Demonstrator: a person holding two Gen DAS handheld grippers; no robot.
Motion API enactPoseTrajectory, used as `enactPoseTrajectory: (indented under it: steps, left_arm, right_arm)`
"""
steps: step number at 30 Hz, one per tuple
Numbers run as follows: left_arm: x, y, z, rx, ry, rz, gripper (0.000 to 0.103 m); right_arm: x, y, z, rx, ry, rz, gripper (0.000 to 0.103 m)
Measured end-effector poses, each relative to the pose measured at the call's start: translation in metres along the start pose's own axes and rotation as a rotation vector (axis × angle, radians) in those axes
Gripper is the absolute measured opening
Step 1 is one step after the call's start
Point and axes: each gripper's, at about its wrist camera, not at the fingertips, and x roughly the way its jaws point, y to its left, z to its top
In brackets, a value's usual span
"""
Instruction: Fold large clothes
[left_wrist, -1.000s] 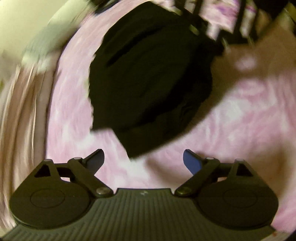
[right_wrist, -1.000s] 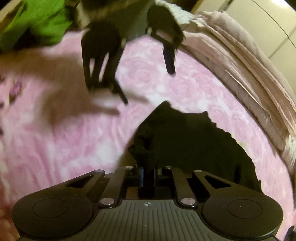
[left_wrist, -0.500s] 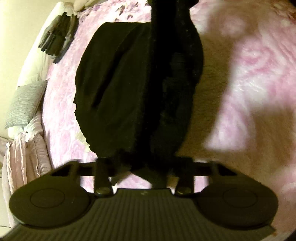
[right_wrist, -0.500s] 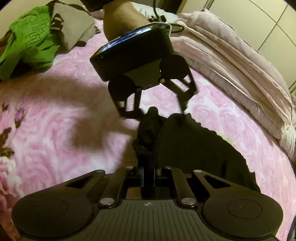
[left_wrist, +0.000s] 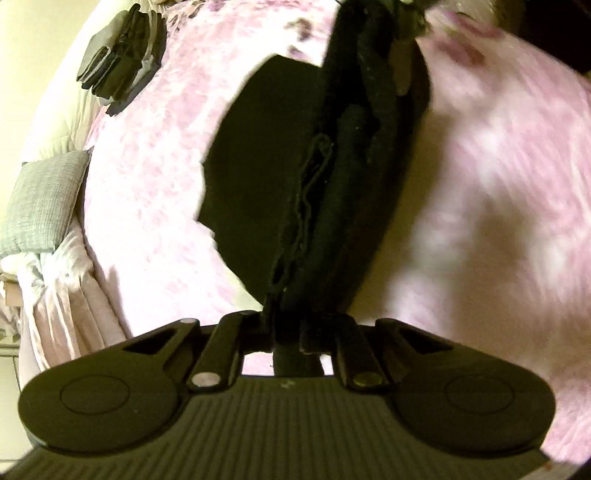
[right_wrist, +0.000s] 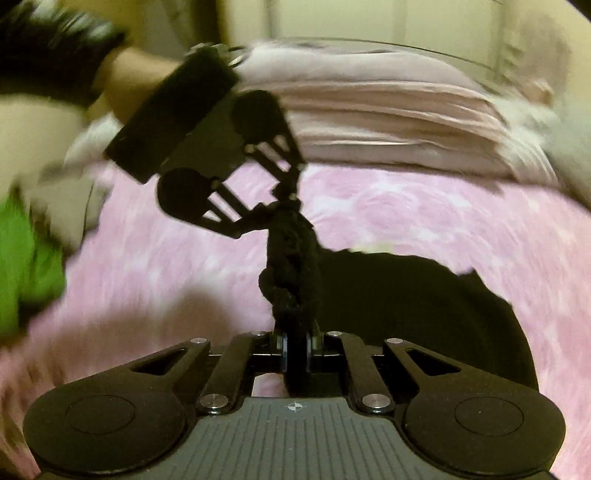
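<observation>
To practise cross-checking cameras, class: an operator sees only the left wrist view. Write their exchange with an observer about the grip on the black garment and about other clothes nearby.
Operator: Does the right gripper hold the garment too?
Observer: Yes, it is shut on a bunched edge, close to where the left gripper pinches it.
Operator: Any clothes I can't see?
Observer: A green cloth lies on the bed cover, at the left edge of the right wrist view.
</observation>
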Motion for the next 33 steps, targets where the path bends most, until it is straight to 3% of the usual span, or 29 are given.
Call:
enactPoseTrajectory:
  steps: [5,9,14,16,19,22,26,29,33]
  left_arm:
    - [0.031,0.087,0.056,0.045,0.003,-0.072,0.008]
    - [0.091,0.142,0.104,0.078,0.008,-0.163,0.008]
    - [0.186,0.159,0.142,0.071,0.045,-0.295,0.01]
    - [0.213,0.155,0.143,0.044,0.082,-0.323,0.016]
    - [0.227,0.165,0.135,-0.08,0.114,-0.316,0.032]
    - [0.215,0.181,0.113,-0.226,0.133,-0.276,0.033]
    - [0.189,0.209,0.079,-0.479,0.143,-0.202,0.033]
    - [0.175,0.212,0.064,-0.662,0.108,-0.232,0.033]
    - [0.189,0.192,0.065,-0.781,0.075,-0.311,0.033]
  right_arm:
    - [-0.03,-0.097,0.004,0.245,-0.058,0.007,0.004]
    - [-0.034,-0.179,-0.014,0.449,-0.067,-0.006,0.004]
    - [-0.009,-0.269,-0.063,0.718,-0.019,0.011,0.004]
    - [0.007,-0.292,-0.083,0.814,0.014,0.025,0.005]
    - [0.013,-0.316,-0.102,0.921,0.017,0.047,0.006]
    - [0.002,-0.317,-0.102,0.925,0.002,0.03,0.011]
    - [-0.02,-0.31,-0.1,0.955,-0.019,-0.056,0.016]
    - [-0.037,-0.294,-0.09,0.916,-0.045,-0.112,0.016]
    - [-0.025,-0.276,-0.083,0.861,-0.038,-0.116,0.017]
